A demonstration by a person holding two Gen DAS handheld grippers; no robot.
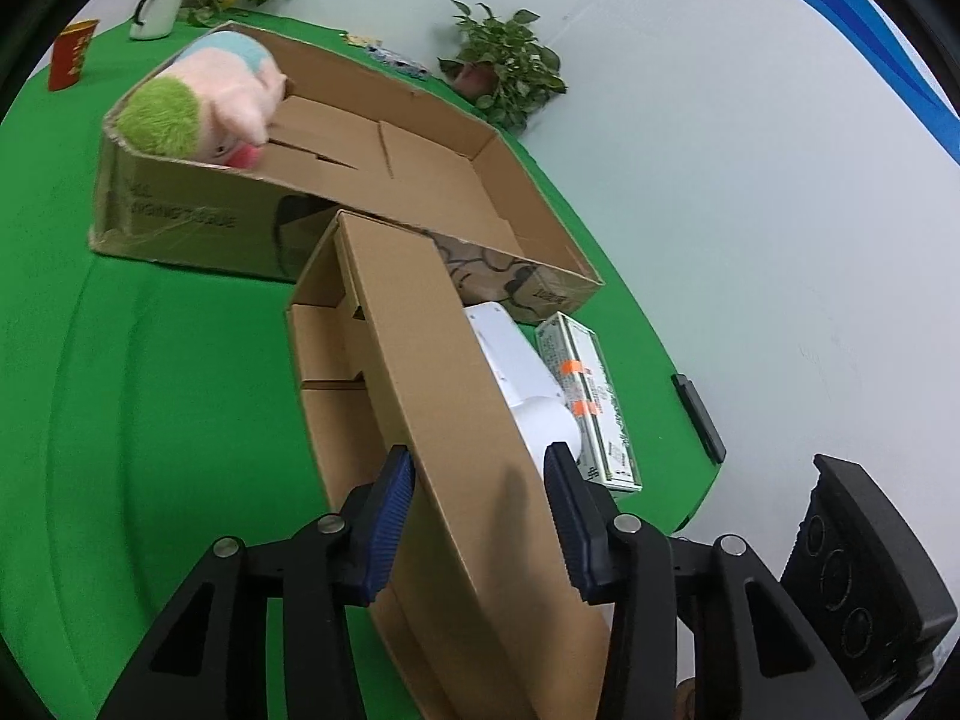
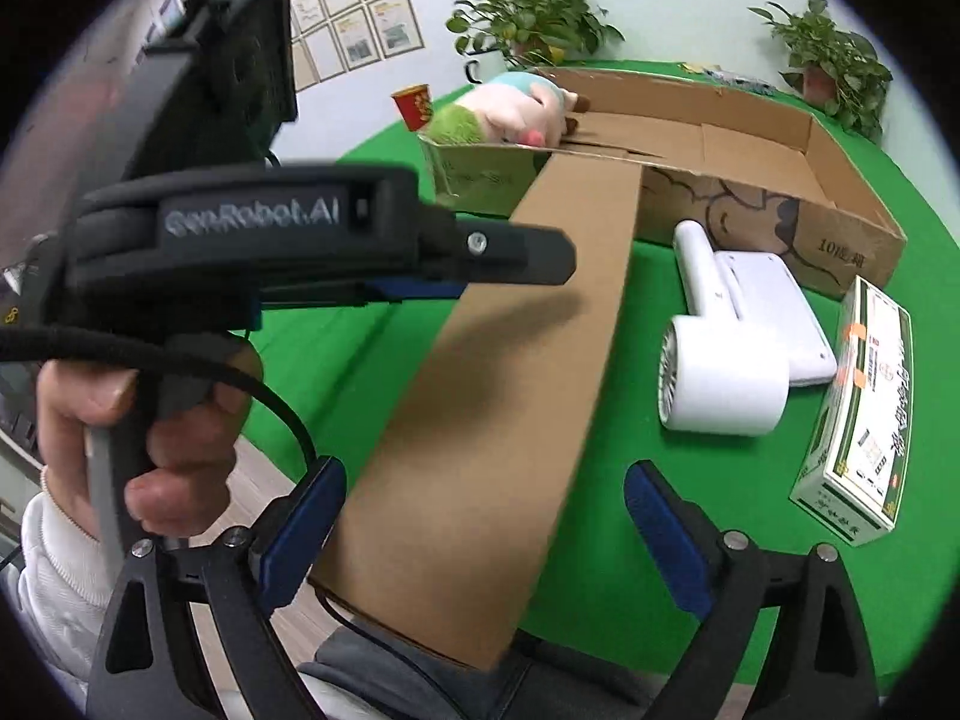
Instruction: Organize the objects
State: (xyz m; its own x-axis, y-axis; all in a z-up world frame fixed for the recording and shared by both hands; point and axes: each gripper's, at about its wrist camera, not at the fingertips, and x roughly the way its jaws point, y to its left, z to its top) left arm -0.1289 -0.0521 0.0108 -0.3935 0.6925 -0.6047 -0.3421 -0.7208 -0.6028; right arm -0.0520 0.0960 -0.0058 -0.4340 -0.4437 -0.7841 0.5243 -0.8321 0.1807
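Both tools spread, straddling narrow carton [image 1: 420, 372]; only right wrist view shows left hand [image 2: 150, 420].

— What can't you make out?

— The near end of the long cardboard box [image 1: 456, 420] runs off the bottom edge in the left wrist view, behind the left gripper [image 1: 480, 516]. The hair dryer [image 1: 528, 384] is mostly hidden behind that box's wall (only its white body and barrel end show).

— And the big carton?

— The printing on the large carton [image 1: 198, 222] is too blurred to read. The plush toy [image 1: 210, 102] hangs over its corner, lower half hidden inside.

— The other view?

— The left gripper [image 2: 420, 276] is motion-blurred, and its fingers are seen edge-on, so their spacing is unclear there. The green-and-white box [image 2: 864, 408] carries text too small to read.
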